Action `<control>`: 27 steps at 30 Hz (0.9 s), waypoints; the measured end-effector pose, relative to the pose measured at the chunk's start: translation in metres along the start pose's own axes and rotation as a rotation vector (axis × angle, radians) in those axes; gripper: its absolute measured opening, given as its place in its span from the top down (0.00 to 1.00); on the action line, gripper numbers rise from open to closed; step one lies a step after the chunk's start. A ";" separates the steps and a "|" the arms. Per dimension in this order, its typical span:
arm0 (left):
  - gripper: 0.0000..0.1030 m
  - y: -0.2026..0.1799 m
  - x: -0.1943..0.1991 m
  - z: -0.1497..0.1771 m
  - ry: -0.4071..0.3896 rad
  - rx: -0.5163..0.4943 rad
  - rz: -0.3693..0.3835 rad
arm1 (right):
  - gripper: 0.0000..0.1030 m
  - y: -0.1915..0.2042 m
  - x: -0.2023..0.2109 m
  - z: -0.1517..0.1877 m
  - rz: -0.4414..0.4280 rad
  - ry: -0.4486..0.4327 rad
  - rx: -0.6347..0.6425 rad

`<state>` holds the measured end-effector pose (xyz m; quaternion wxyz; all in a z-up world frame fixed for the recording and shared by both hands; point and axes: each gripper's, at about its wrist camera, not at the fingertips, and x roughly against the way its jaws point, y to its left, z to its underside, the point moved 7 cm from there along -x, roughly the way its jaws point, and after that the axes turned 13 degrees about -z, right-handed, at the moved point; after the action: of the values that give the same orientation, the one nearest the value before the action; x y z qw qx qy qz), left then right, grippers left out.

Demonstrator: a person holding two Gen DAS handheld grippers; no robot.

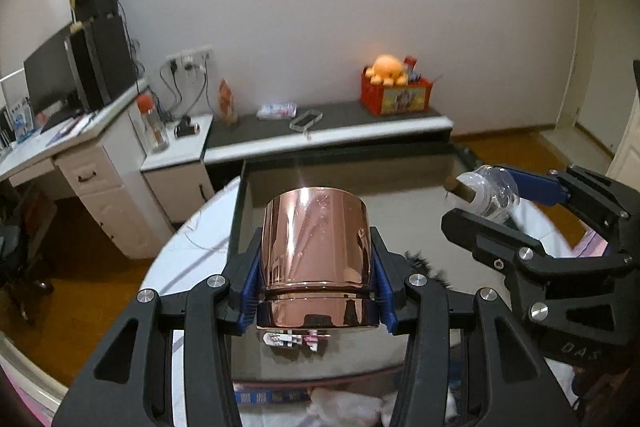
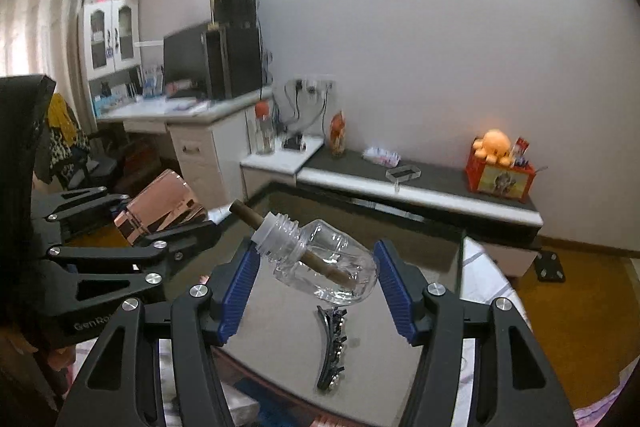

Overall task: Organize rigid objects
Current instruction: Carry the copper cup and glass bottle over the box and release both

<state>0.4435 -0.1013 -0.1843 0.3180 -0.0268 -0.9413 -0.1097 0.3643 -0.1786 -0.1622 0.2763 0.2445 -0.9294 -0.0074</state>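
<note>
My left gripper (image 1: 316,287) is shut on a shiny rose-gold metal cup (image 1: 316,251), held upright above a dark-framed tray (image 1: 240,187). The cup also shows in the right wrist view (image 2: 160,207), tilted, at the left. My right gripper (image 2: 316,267) is shut on a clear glass bottle (image 2: 324,263) with a brown wick stick (image 2: 246,213) through its neck, held tilted above the tray. The bottle also shows in the left wrist view (image 1: 490,193) at the right, between the right gripper's fingers (image 1: 536,185).
A black hair clip (image 2: 332,343) lies on the tray's grey floor below the bottle. A low dark bench (image 1: 328,129) runs along the wall with a red box and orange plush (image 1: 394,83). A white desk (image 1: 80,147) with a monitor stands at the left.
</note>
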 end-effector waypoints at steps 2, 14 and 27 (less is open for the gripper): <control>0.54 -0.001 -0.014 0.005 0.026 0.000 0.000 | 0.41 -0.007 -0.013 0.007 -0.009 0.031 -0.014; 0.45 -0.010 -0.052 0.022 0.096 -0.005 -0.003 | 0.41 -0.038 -0.047 0.031 0.043 0.153 -0.073; 0.00 0.049 0.036 0.024 -0.076 0.165 -0.097 | 0.22 -0.021 0.023 0.012 0.111 0.007 -0.087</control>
<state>0.4068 -0.0491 -0.1715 0.2776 0.0412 -0.9587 -0.0459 0.3511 -0.2093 -0.1639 0.2897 0.1804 -0.9395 -0.0314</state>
